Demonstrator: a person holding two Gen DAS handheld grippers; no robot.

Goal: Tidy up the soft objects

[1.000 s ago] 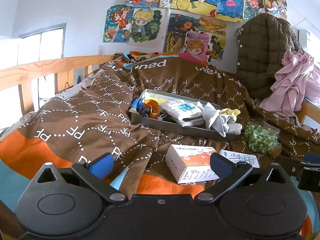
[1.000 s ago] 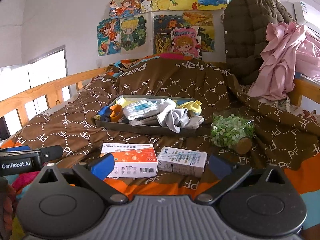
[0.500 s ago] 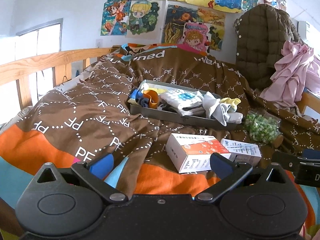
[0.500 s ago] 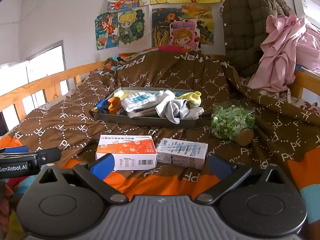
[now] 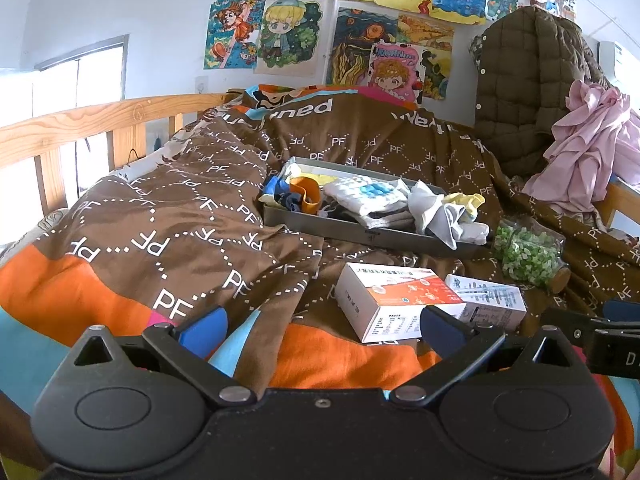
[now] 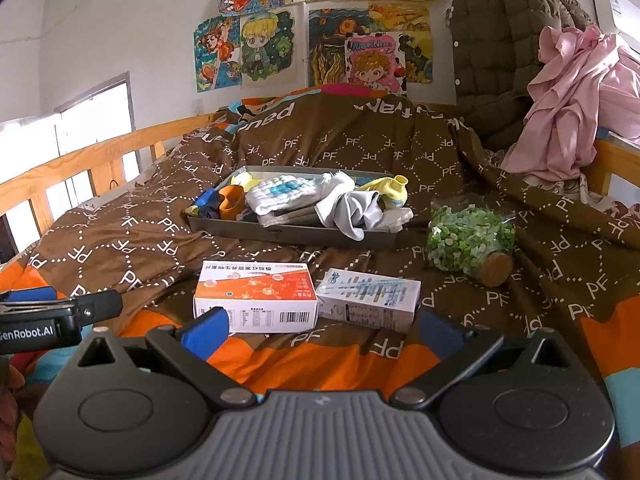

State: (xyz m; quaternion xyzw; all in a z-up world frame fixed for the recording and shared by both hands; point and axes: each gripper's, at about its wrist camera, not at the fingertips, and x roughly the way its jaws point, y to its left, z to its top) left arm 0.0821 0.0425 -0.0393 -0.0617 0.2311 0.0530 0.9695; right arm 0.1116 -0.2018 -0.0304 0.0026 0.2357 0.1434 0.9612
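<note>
A grey tray (image 5: 360, 235) (image 6: 288, 236) sits mid-bed on the brown quilt, piled with soft things: a white-and-blue folded cloth (image 5: 366, 194) (image 6: 286, 194), a grey-white rag (image 5: 434, 216) (image 6: 352, 210), yellow socks (image 6: 394, 190) and an orange-and-blue bundle (image 5: 300, 198) (image 6: 224, 200). My left gripper (image 5: 320, 326) is open and empty, low over the quilt's near edge. My right gripper (image 6: 324, 330) is open and empty too, just in front of two boxes. Both grippers are well short of the tray.
An orange-white box (image 5: 394, 300) (image 6: 256, 296) and a white box (image 5: 490, 300) (image 6: 370, 298) lie in front of the tray. A corked jar of green bits (image 6: 468, 240) lies to its right. A wooden rail (image 5: 80, 128) runs left; a brown coat (image 6: 504, 52) and pink garment (image 6: 572, 92) hang right.
Both grippers have drawn back and dropped slightly, so the tray and boxes sit a bit farther off. Jaws stayed open; nothing on the bed moved.
</note>
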